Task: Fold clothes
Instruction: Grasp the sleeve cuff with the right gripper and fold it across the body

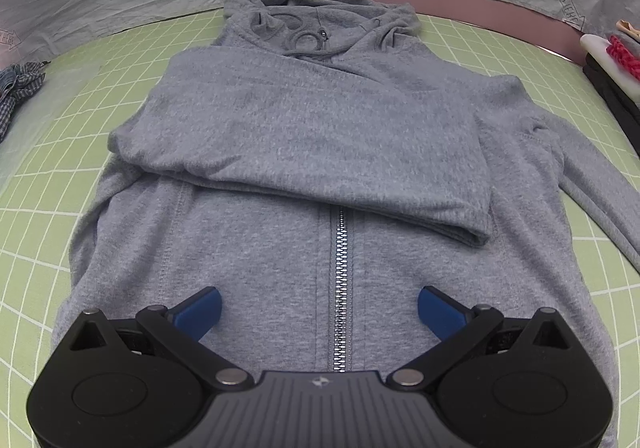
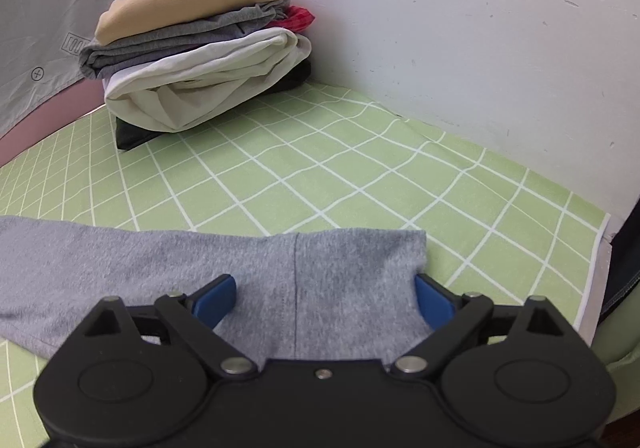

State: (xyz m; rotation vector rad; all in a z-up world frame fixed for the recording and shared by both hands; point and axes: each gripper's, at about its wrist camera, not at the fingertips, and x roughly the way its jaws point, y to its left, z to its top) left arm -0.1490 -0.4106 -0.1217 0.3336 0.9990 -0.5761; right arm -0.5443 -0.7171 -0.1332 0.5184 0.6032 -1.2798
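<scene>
Hoodie (image 1: pixel 320 136) lies zipper-up on the green checked tabletop (image 2: pixel 360 168), one sleeve folded across, soft and floppy, best taken at the other sleeve's cuff (image 2: pixel 360 264), which the right gripper (image 2: pixel 325 298) straddles, fingers apart, seemingly not yet pinching; left gripper (image 1: pixel 319 308) hovers, fingers apart

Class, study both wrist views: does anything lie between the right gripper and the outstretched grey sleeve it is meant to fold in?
Nothing visible does. The right gripper sits directly over the cuff end of the grey knit hoodie sleeve, blue fingers apart on either side of it. Only bare green checked sheet surrounds it; the stack of folded clothes lies well beyond.
</scene>
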